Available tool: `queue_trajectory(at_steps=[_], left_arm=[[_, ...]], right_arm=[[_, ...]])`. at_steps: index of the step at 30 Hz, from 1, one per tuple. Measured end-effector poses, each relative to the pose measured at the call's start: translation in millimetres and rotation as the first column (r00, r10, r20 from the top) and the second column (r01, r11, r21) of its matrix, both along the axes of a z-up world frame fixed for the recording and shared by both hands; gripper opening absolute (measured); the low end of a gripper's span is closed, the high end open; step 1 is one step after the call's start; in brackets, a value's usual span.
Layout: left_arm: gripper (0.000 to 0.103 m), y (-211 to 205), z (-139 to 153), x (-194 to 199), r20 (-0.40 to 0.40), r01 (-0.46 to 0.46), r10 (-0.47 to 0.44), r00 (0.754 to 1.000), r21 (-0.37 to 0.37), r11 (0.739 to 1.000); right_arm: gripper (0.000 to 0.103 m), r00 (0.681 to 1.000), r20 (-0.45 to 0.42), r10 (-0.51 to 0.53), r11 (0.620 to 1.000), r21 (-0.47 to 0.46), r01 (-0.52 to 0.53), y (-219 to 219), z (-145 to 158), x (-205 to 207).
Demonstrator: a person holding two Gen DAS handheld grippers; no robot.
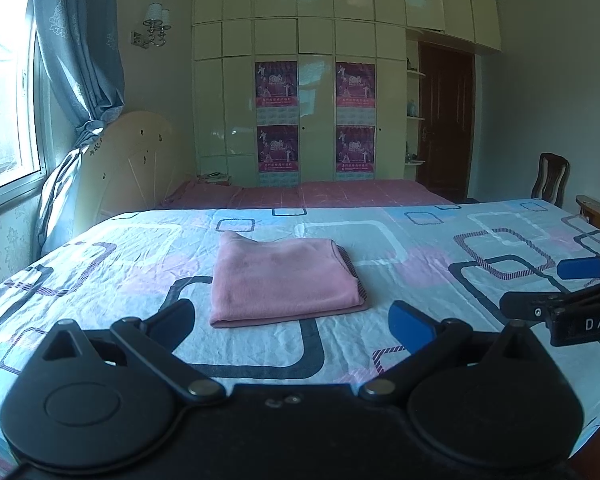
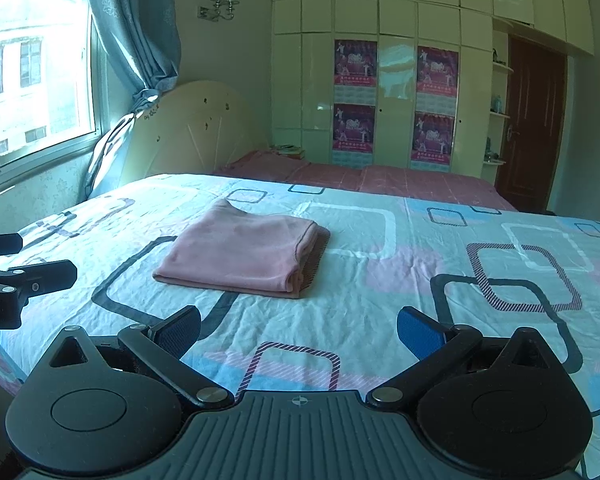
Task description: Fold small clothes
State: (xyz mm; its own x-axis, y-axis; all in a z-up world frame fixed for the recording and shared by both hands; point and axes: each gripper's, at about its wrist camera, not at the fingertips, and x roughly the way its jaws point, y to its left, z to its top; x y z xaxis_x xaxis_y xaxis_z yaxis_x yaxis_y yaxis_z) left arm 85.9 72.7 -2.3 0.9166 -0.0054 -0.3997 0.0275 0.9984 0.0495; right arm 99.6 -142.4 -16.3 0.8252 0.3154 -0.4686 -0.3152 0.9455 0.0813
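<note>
Blue-padded fingers [image 1: 412, 326], both pairs spread wide, holding nothing: our left gripper [image 1: 296, 326] and right gripper [image 2: 300, 332] hover apart. Pink cloth [image 1: 284, 276], folded square, lies ahead on the bed [image 2: 420, 280], untouched. We judge folding done; any tidy-up should press edges flat.

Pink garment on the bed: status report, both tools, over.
Left tool open, empty, short of the cloth. Right tool open, empty. Pink garment folded, flat on the patterned bedsheet. Nothing in the way.
</note>
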Motion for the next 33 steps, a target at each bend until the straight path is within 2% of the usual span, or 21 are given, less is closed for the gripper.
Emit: queue_trajectory(at_steps=[33], left_arm=[[0.102, 1.0, 1.7, 4.8, 0.003, -0.011, 0.011, 1.000, 0.006, 1.000]], right_arm=[[0.103, 1.000, -0.003, 0.013, 1.000, -0.005, -0.013, -9.0, 1.0, 8.6]])
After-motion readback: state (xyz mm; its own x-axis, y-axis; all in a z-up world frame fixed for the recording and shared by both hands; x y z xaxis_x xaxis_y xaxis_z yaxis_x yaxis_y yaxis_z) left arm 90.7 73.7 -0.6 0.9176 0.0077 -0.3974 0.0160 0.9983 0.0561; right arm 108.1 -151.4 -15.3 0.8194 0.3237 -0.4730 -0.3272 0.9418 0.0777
